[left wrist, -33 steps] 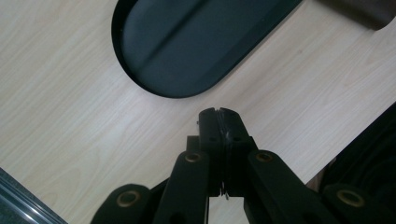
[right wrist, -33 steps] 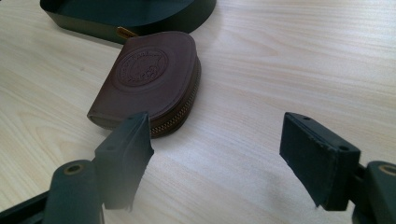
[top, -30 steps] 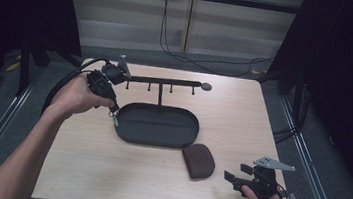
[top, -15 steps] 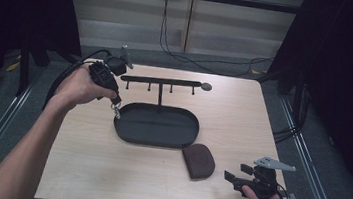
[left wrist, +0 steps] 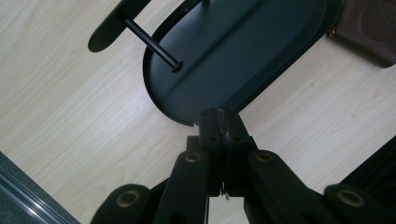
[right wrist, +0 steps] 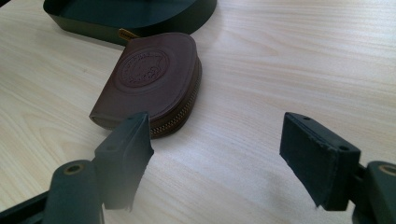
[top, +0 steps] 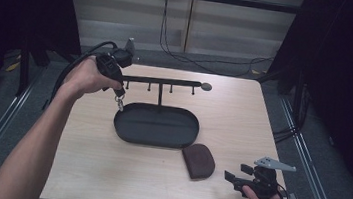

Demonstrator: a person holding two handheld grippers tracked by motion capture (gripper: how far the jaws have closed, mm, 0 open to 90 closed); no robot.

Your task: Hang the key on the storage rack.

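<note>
The left gripper (top: 117, 94) is up above the table (top: 106, 172), near the left end of the rack (top: 161, 81). Its jaws are pressed tight together. A small key ring (top: 120, 105) hangs down from the tips, so the jaws are pinching it. The ring dangles just over the left rim of the tray (top: 156, 125). In the left gripper view, the closed jaws point down at the round end of the tray (left wrist: 243, 51), and a thin bit of metal (left wrist: 225, 193) shows in the crack between them.

The rack is a thin black bar on a post. The post stands in the tray. Little pegs hang under the bar, and a round knob sits at its right end.

A brown pouch (top: 198, 160) lies flat on the table, just beside the tray's right front edge. It has a zipper along its side and a round stamp on top (right wrist: 149, 79).

The right gripper (top: 236, 177) rests low at the right front corner of the table. Its jaws stand wide apart with nothing between them. They point at the pouch, which is near but not touching.
</note>
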